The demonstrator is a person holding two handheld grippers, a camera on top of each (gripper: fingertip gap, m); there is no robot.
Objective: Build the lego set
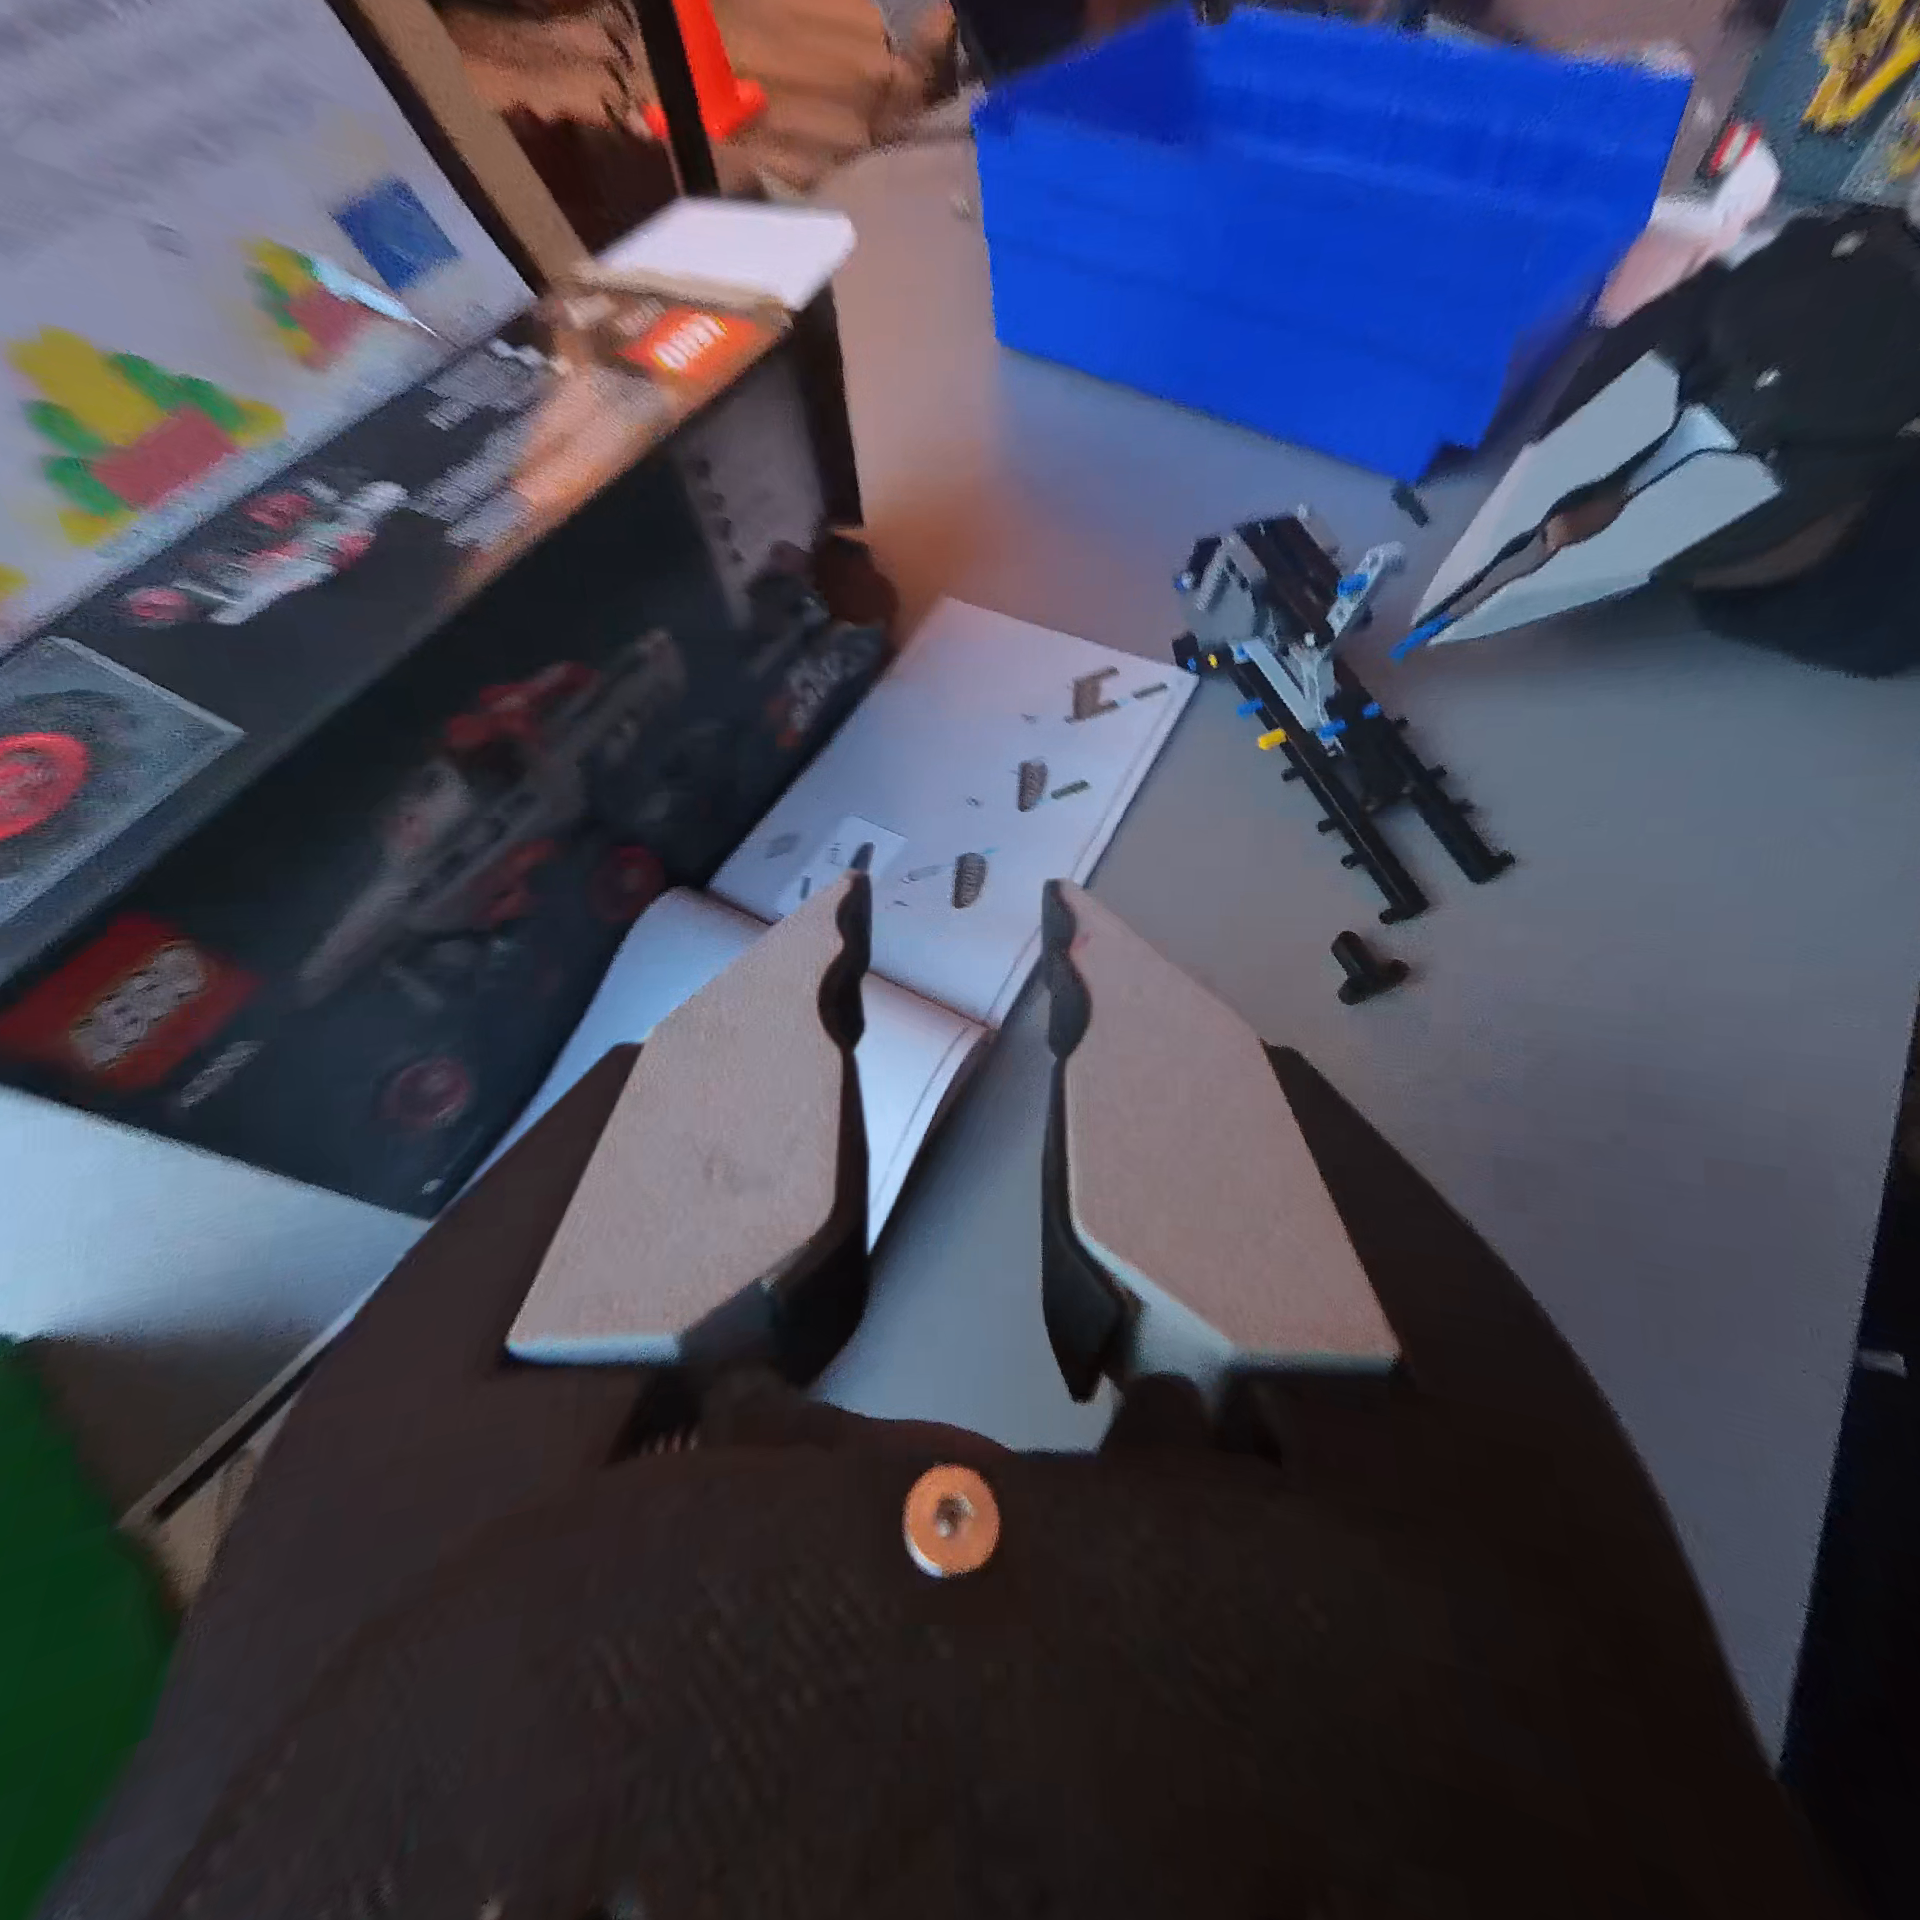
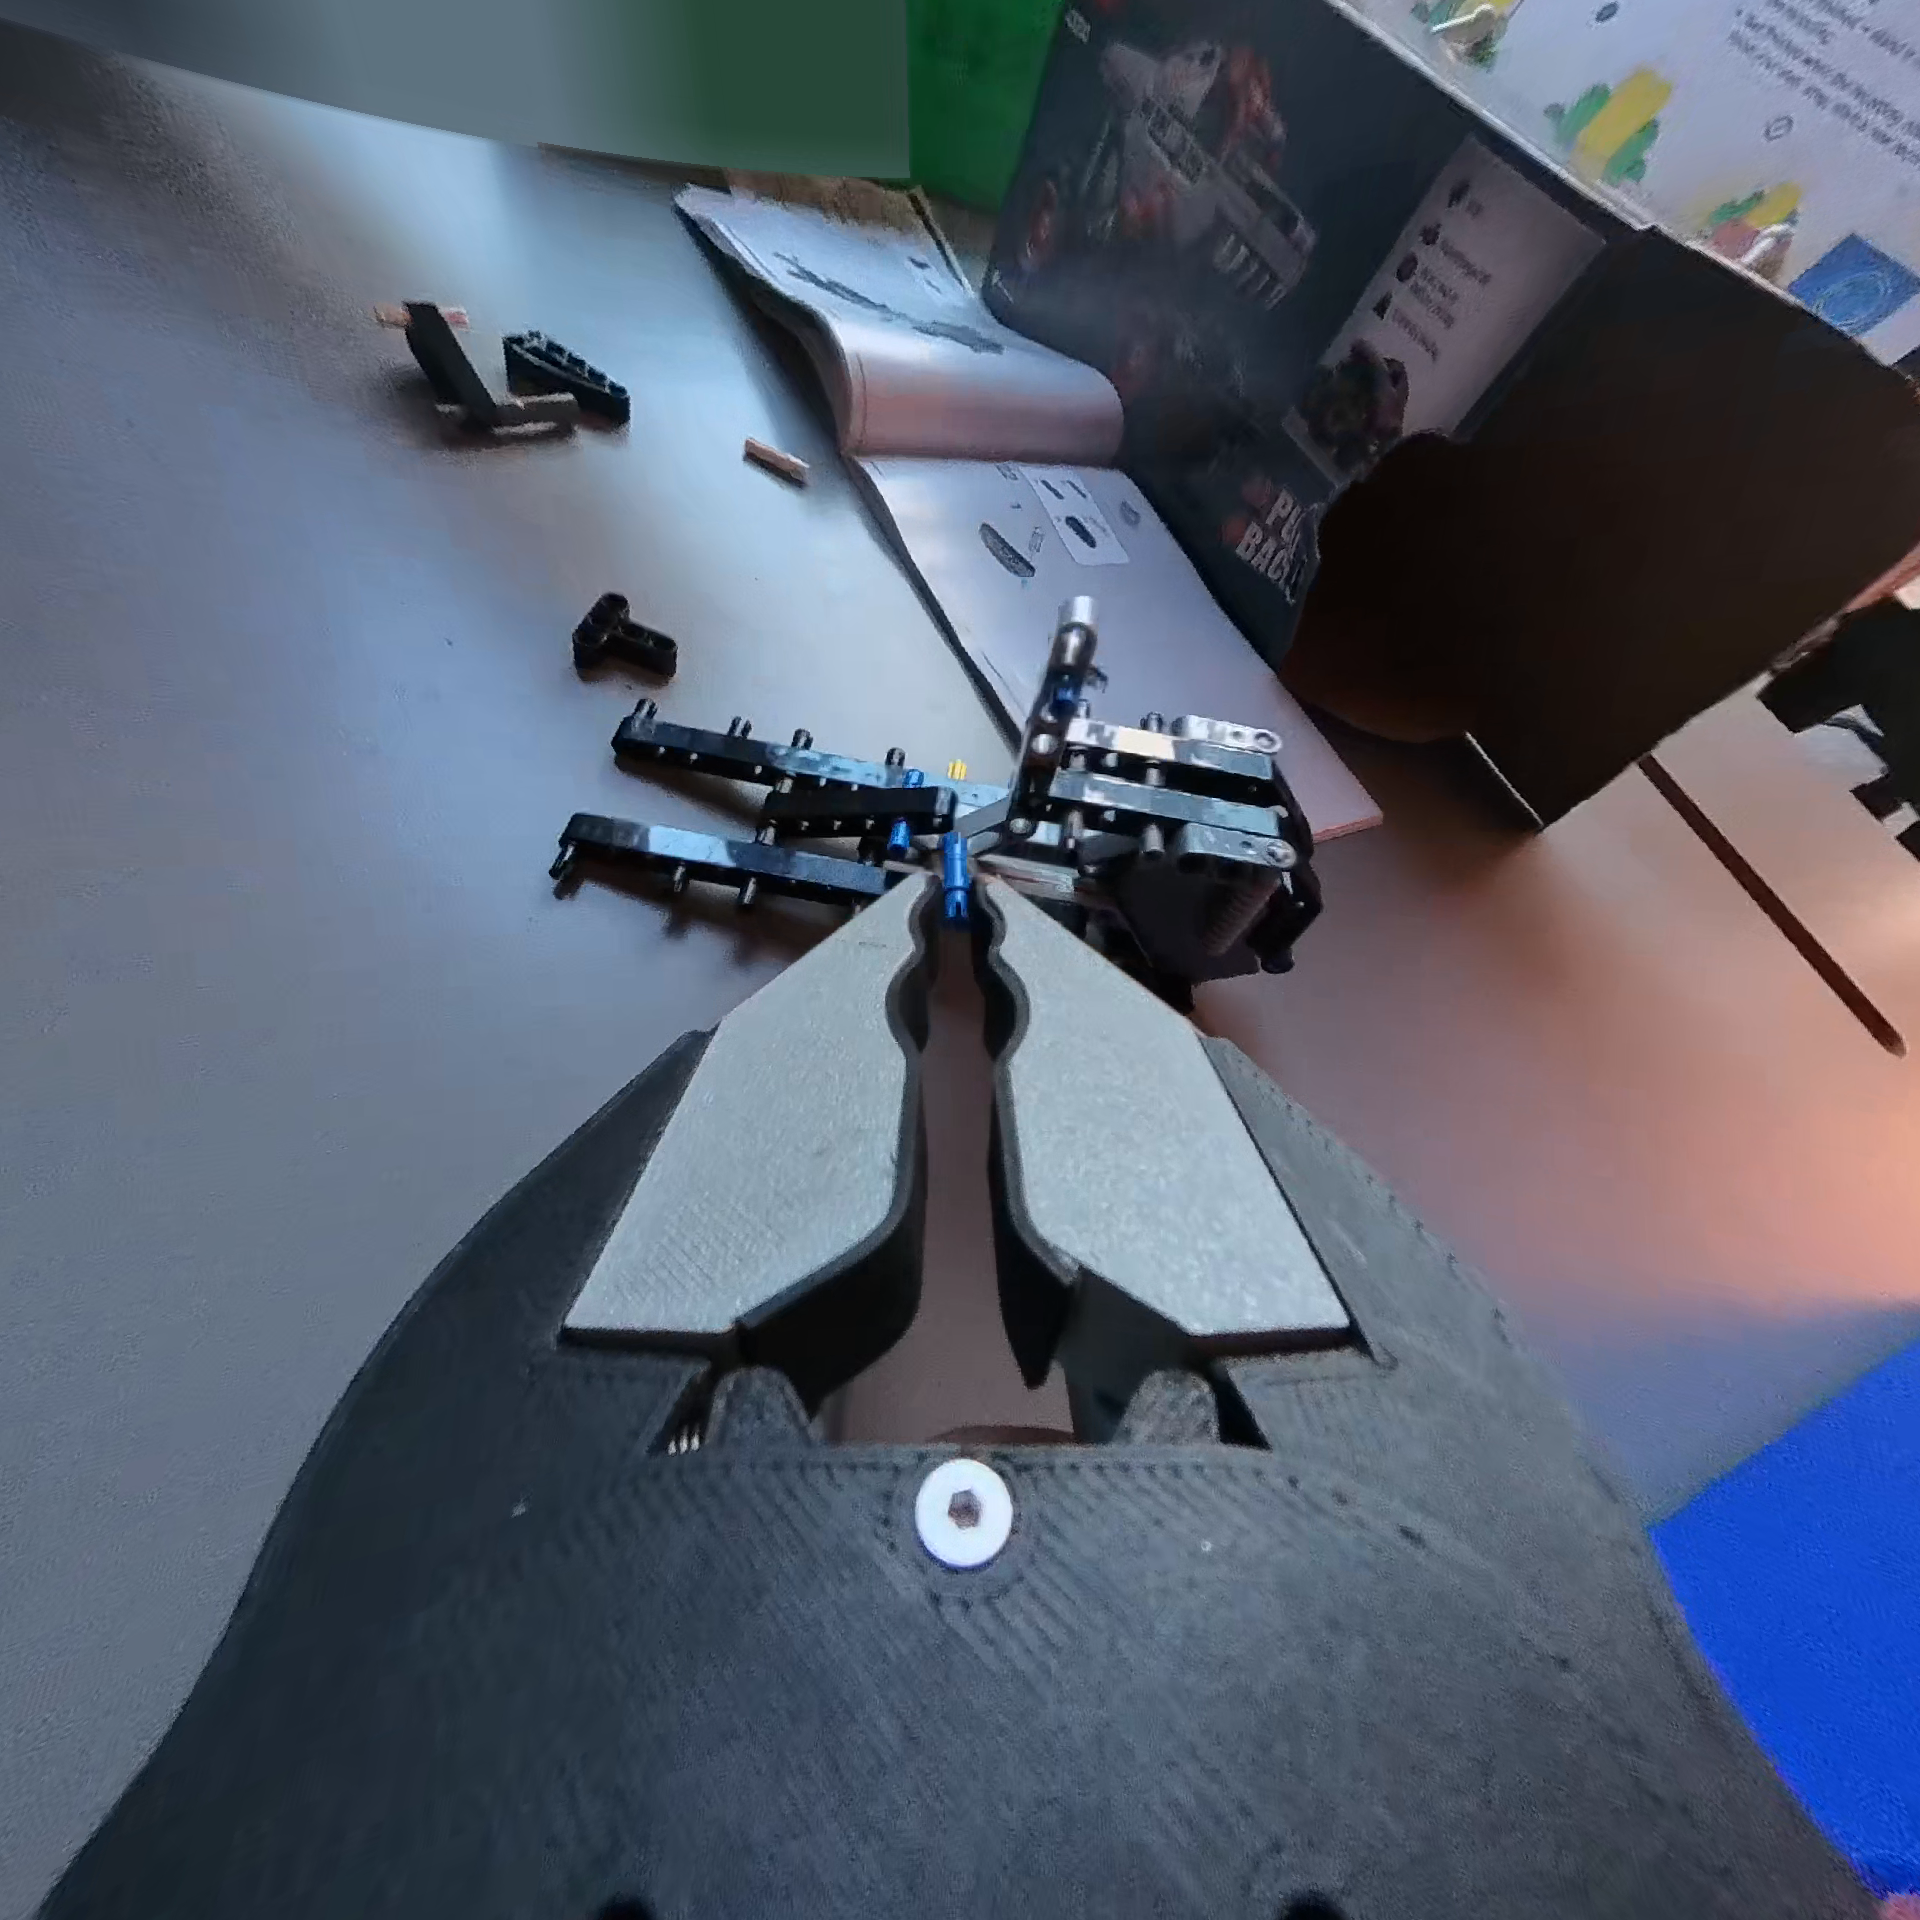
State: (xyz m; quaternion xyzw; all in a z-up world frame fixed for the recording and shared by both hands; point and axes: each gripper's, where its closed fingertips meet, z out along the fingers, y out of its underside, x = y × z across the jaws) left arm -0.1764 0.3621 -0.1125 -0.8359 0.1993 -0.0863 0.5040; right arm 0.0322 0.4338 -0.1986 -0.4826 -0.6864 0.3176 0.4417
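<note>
Blue plastic pin (image 2: 956, 878) sits pinched between the tips of my right gripper (image 2: 958, 902), fingers nearly closed on it, just in front of the half-built black and grey assembly (image 2: 1039, 821) on the grey table (image 2: 260, 831). I judge the step is seating this pin into a beam hole. I should line the pin's axis with the hole, push straight, and keep the grip light so it doesn't twist. My left gripper (image 1: 951, 904) hangs empty, fingers parted, over the open instruction booklet (image 1: 997, 748); it could brace the assembly, which may slide. A loose black T-piece (image 2: 621, 642) lies nearby.
</note>
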